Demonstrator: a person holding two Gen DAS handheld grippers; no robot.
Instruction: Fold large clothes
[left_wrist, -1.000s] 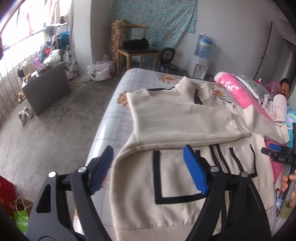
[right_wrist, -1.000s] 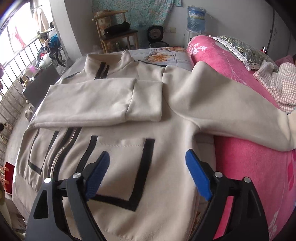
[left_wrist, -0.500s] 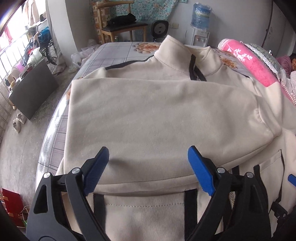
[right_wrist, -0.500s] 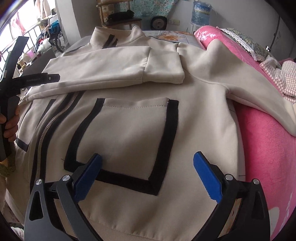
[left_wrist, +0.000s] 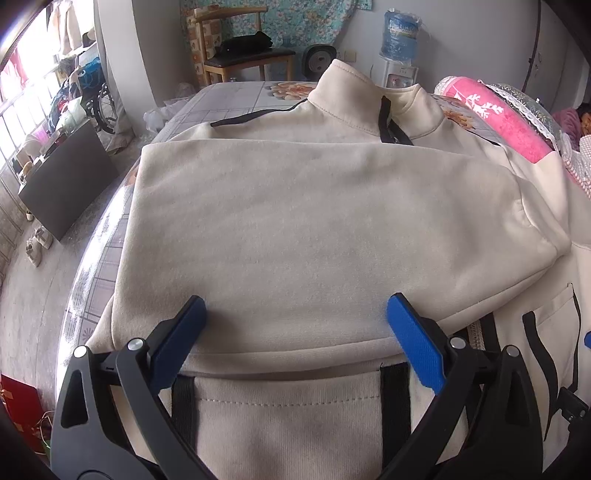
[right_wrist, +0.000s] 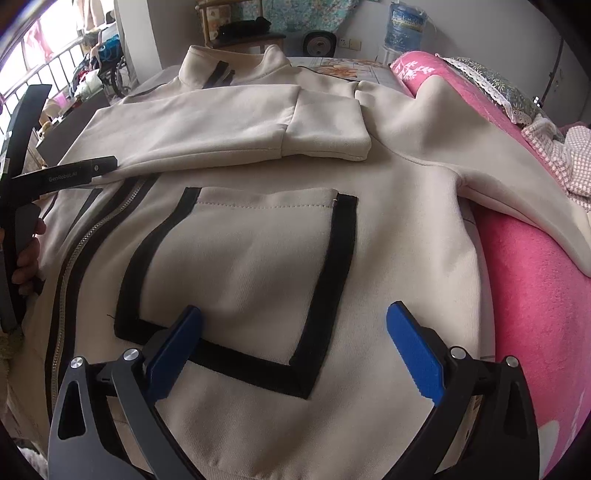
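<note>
Left hand-held gripper (left_wrist: 295, 332) closer over jacket (left_wrist: 317, 236), pink blanket (right_wrist: 532, 295) alongside.

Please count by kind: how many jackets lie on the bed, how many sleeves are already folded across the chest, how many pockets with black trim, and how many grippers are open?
Jacket: 1
Folded sleeve: 1
Black-trimmed pockets: 2
Open grippers, left gripper, right gripper: 2
Total: 6
</note>
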